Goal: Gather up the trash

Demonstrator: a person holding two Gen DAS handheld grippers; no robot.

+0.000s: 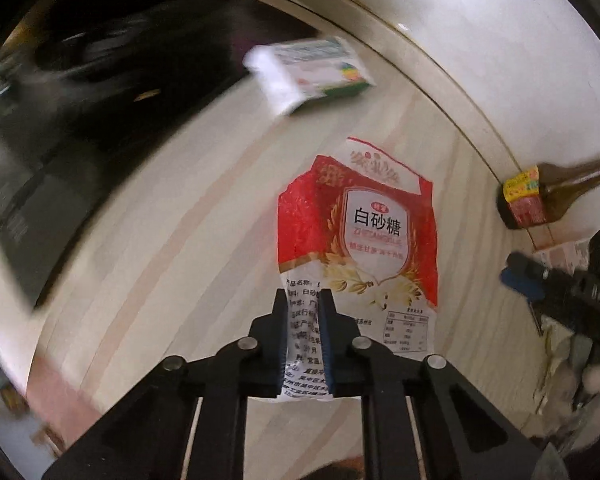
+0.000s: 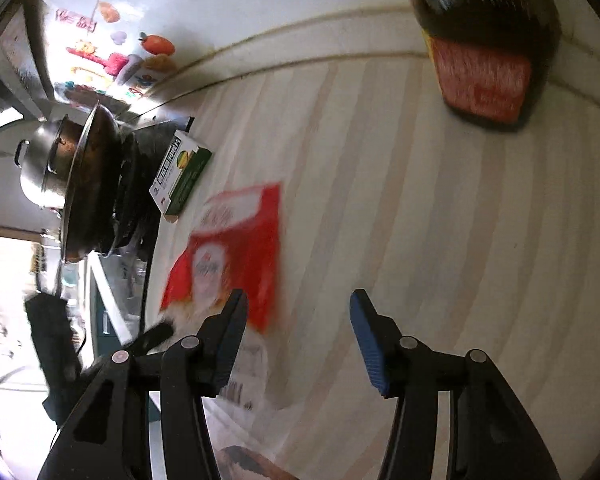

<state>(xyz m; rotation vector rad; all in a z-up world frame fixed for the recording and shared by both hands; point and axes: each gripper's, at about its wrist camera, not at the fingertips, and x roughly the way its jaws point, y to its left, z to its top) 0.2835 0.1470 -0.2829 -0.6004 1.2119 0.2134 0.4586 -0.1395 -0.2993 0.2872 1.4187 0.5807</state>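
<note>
Scene: a pale striped tabletop [image 1: 188,216] against a white wall, with a dark stove at one end.
Task thing: an empty red and white sugar bag [image 1: 364,224] lies flat on the tabletop, near the middle, its printed face up.
Left gripper [image 1: 305,312]: pinched down on the near white edge of the sugar bag, a fold of which stands up between the blue pads; the rest of the bag trails on the tabletop.
Right gripper [image 2: 298,320]: about half open and holding nothing; it hangs over bare tabletop just beside the bag.
Other trash candidate: a small green and white box [image 2: 182,174] lies beyond the bag, at the edge of the stove.
Not trash, by judgement: a dark sauce bottle [image 1: 556,192] stands by the wall, apart from the bag; a wok [image 2: 88,184] sits on the stove.
Step in hand: lifting the bag clear of the tabletop, as judged from the grip.
How to do it well: keep the pinch firm, since thin film slips; lift straight up until the far end hangs free, so that it does not drag toward the box.
Right hand's part: stay clear of the hanging bag, or steady its lower end if it swings.
Risk: any sugar left inside could spill from the torn top if the bag tips over.
</note>
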